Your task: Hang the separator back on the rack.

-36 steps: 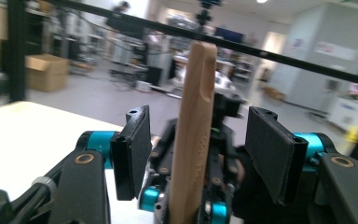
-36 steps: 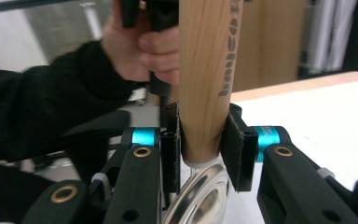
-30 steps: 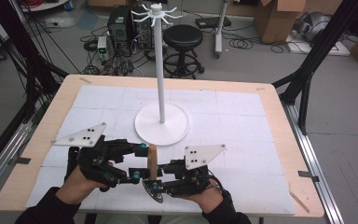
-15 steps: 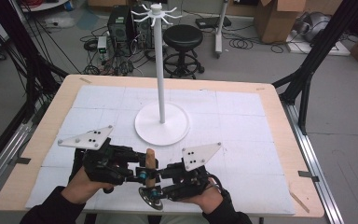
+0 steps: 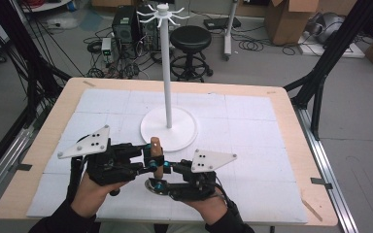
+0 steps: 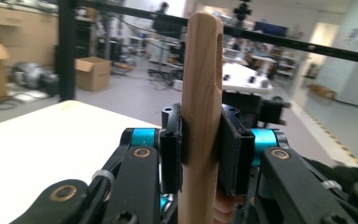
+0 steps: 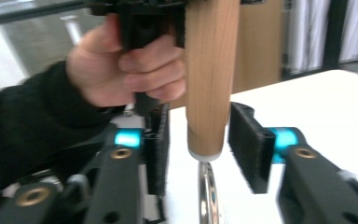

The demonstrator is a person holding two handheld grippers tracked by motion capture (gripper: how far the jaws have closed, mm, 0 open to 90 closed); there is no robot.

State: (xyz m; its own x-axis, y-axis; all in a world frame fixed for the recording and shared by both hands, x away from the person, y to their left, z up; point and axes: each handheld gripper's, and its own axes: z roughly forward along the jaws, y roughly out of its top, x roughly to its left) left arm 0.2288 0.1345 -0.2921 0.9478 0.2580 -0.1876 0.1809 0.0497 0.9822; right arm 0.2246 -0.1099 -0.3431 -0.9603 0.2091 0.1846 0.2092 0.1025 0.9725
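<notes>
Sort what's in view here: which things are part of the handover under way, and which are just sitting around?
In use: wooden-handled utensil, clamped by the left gripper; right gripper, jaws just opening off it; likely the white hanging stand.
Idle: black stool, cardboard boxes, floor cables.

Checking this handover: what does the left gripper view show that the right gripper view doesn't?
Left gripper view: the rounded top and slot of the wooden handle, with the left gripper shut on it. Right gripper view: its lower end and metal collar between the jaws of the right gripper, which have just been opening and stand off it, plus the hand holding the left gripper. Both: the upright handle.
</notes>
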